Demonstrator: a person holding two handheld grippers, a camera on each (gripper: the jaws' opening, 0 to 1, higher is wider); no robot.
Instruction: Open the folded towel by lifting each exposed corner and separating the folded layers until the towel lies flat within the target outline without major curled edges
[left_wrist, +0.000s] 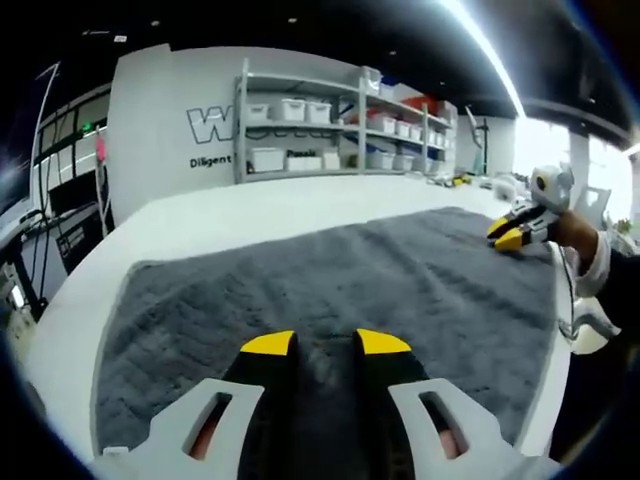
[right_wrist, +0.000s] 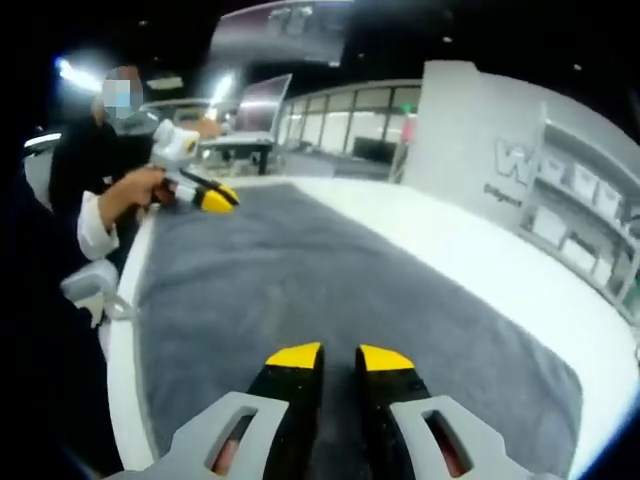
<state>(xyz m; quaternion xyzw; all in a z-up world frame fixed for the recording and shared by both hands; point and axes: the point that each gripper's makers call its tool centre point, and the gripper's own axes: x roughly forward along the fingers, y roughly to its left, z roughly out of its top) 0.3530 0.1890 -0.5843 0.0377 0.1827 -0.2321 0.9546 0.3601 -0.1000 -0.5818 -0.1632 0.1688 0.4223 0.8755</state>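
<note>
White worktop carries a grey towel, which lies spread open across most of it, reaching close to the near edge and one end. Shelves with white bins stand against the wall behind. The left tool hovers low over the towel near its near edge, yellow-tipped jaws narrowly apart and holding nothing. The right tool sits likewise over the towel's other end, jaws narrowly apart, empty. In the right gripper view a hand grips the left tool at the towel's far corner.
</note>
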